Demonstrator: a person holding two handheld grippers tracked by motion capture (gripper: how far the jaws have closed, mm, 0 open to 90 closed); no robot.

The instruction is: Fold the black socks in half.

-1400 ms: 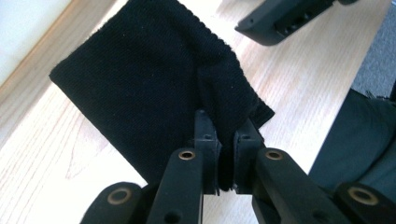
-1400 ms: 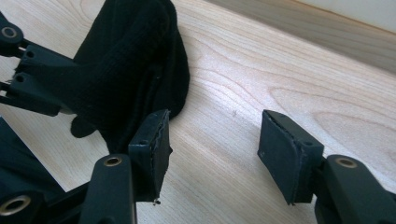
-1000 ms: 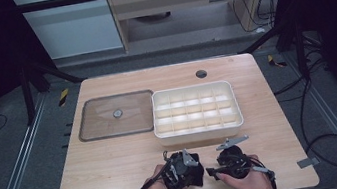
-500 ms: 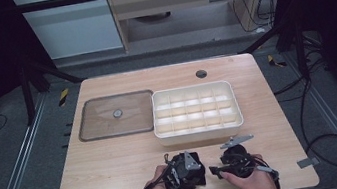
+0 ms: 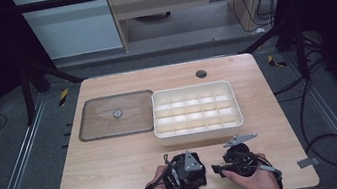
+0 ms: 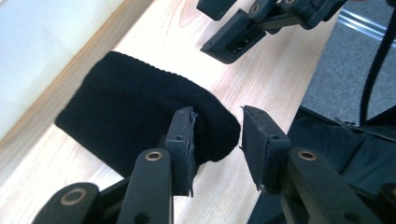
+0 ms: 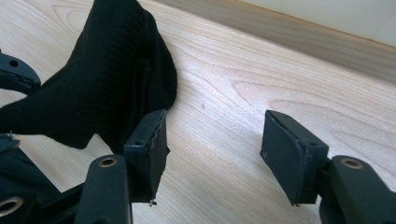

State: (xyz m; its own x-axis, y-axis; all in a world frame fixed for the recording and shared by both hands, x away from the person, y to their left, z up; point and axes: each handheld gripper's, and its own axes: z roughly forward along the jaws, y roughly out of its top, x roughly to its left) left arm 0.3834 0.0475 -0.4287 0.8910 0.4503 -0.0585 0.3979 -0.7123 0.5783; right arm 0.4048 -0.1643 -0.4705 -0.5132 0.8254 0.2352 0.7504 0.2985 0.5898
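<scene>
A black knitted cloth (image 6: 135, 116) lies flat on the wooden table (image 5: 112, 168) near its front edge, just in front of the white box. My left gripper (image 6: 217, 142) is open, and its jaws straddle the cloth's rounded end. In the high view this left gripper (image 5: 199, 172) points right towards my right gripper (image 5: 219, 169). In its own view my right gripper (image 7: 219, 154) is open wide over bare wood. The cloth (image 7: 107, 84) lies past its left jaw. The right gripper's jaws (image 6: 243, 28) hang just beyond the cloth in the left gripper view.
A white box with several compartments (image 5: 197, 129) stands mid-table, close behind the grippers. A flat brown tray with a small knob (image 5: 86, 132) lies to its left. A round cable hole (image 5: 201, 73) sits near the far edge. Bare wood stretches along the front left.
The right gripper has edged slightly to the right. Otherwise both hands stay at the front edge with no visible change.
</scene>
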